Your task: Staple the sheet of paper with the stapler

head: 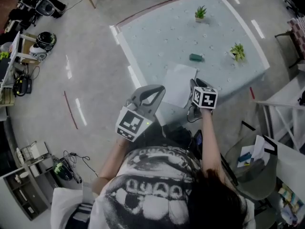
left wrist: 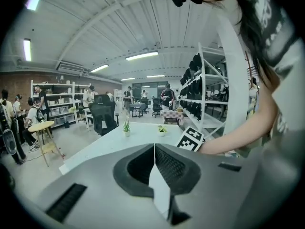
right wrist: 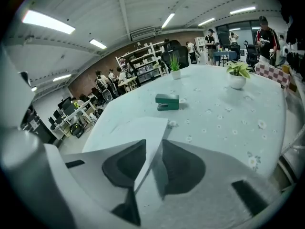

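Note:
A white sheet of paper (head: 177,82) lies at the near edge of the table (head: 162,37), which has a pale blue flowered cloth. A green stapler (head: 196,57) rests just beyond it, shut and untouched. My right gripper (head: 193,83) is at the sheet's near right edge. In the right gripper view its jaws (right wrist: 153,144) stand apart with the paper's (right wrist: 128,132) near edge running up between them; the stapler (right wrist: 167,101) lies ahead. My left gripper (head: 158,89) hovers left of the sheet at the table's near corner. Its jaws (left wrist: 155,147) meet, nothing visibly held.
Two small potted plants (head: 200,13) (head: 238,51) stand toward the far and right sides of the table. A grey chair (head: 257,175) with papers on it stands at the near right. Shelving and gear line the floor at left, and people move about in the background.

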Available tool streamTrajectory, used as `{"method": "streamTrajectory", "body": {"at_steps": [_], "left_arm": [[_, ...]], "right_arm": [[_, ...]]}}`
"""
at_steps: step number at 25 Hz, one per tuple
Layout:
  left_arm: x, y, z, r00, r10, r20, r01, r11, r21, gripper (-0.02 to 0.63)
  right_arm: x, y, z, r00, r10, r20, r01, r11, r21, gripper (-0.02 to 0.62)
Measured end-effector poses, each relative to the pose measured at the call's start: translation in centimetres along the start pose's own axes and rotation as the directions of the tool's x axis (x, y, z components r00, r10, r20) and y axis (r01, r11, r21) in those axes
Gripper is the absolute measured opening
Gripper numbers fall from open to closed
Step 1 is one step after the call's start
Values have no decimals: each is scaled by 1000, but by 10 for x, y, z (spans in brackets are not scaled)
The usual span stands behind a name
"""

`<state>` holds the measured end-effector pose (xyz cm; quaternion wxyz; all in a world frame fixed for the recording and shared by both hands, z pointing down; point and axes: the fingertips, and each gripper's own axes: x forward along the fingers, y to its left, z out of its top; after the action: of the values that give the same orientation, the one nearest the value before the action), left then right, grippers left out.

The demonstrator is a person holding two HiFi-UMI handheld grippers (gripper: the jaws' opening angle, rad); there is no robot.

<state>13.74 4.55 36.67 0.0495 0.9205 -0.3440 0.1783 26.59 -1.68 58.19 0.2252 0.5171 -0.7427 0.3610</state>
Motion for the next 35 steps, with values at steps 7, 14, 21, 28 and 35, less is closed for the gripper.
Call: {"method": "streamTrajectory", "body": {"at_steps": [7, 14, 21, 28, 35], "left_arm": [[-6, -3, -4, 999, 40, -36, -40, 999, 6, 5], [-14, -3, -11, 997, 41, -60, -40, 999, 11, 5], [-9, 3, -10, 998, -30, -55, 31, 999, 31, 5], [0, 35, -10, 992, -117, -50, 119, 992, 42, 5], [11, 80, -19, 976, -212, -53, 214, 976, 35, 5]], "right_arm": [[7, 3, -7, 999, -30, -42, 28, 999, -44, 114], [7, 4, -9, 992, -110, -55, 104, 989, -110, 104], [6, 9, -10, 982, -173, -71, 158, 972, -177, 97], [7, 8, -8, 974, -214, -68, 206, 973, -109, 89], [12, 25, -12, 968, -217, -123, 215, 976, -27, 210]]}}
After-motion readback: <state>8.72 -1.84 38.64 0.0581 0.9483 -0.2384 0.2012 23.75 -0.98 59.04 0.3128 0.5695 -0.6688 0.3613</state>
